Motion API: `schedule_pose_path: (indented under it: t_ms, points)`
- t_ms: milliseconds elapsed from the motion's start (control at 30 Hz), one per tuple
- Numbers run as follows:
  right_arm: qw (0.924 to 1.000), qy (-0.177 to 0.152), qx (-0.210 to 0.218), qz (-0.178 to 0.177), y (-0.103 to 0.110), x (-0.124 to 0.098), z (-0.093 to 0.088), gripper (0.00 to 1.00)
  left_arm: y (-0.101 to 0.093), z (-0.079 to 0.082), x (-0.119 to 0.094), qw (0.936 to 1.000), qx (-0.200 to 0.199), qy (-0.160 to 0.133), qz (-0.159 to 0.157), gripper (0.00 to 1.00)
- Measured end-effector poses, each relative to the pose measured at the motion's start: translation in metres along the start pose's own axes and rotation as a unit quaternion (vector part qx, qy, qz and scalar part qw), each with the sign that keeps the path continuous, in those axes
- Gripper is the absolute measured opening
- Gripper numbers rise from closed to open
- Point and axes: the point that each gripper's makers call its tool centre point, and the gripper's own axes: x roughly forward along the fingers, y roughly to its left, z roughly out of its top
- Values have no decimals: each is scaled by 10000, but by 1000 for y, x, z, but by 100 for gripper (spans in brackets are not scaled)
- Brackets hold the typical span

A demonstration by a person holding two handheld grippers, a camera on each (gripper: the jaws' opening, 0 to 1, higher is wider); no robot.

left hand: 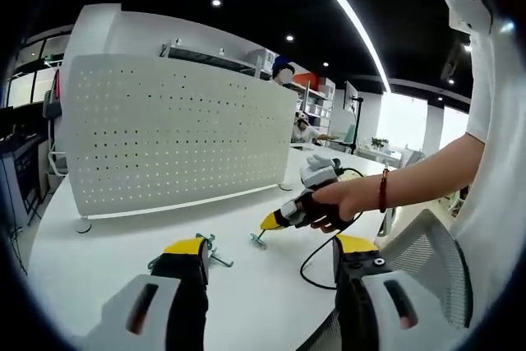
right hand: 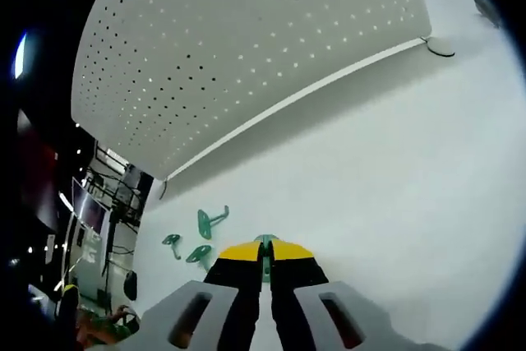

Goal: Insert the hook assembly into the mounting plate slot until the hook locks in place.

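The white perforated mounting plate point(left hand: 177, 133) stands upright on the white table point(left hand: 107, 269). In the left gripper view a person's hand holds my right gripper point(left hand: 271, 221) low over the table, right of the plate, shut on a small green hook point(left hand: 258, 240) that touches the tabletop. My left gripper point(left hand: 271, 246) is open, and another hook point(left hand: 215, 251) lies by its left jaw. In the right gripper view my right gripper point(right hand: 265, 252) is shut on the green hook point(right hand: 265, 262). Three loose hooks point(right hand: 209, 221) lie to its left, below the mounting plate point(right hand: 246, 55).
A black cable point(left hand: 316, 265) trails from the hand across the table. A mesh chair back point(left hand: 427, 260) stands at the table's right edge. The plate rests on round feet point(left hand: 82, 224). People sit at desks far behind. Bare tabletop point(right hand: 394, 187) stretches in front of the plate.
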Motion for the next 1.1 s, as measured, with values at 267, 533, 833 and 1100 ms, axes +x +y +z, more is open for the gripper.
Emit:
schedule_pose_path:
  t_ms: [267,533,833,1100]
  points:
    - [9990,-341,-271,91,10,-10,13,1,-5,3,1,10000,16,-47,-32,63]
    - [9880,-1017,-1159,73,25,-24,39,1,-8,6,1,9999,26,-115,-54,63]
    - [9739,-1460,-1739,50,45,-38,59,0,-12,8,-1,9998,61,-162,-71,63]
    - [9627,-1912,-1908,150,63,-53,81,0,-14,10,-2,9997,85,-204,-78,63]
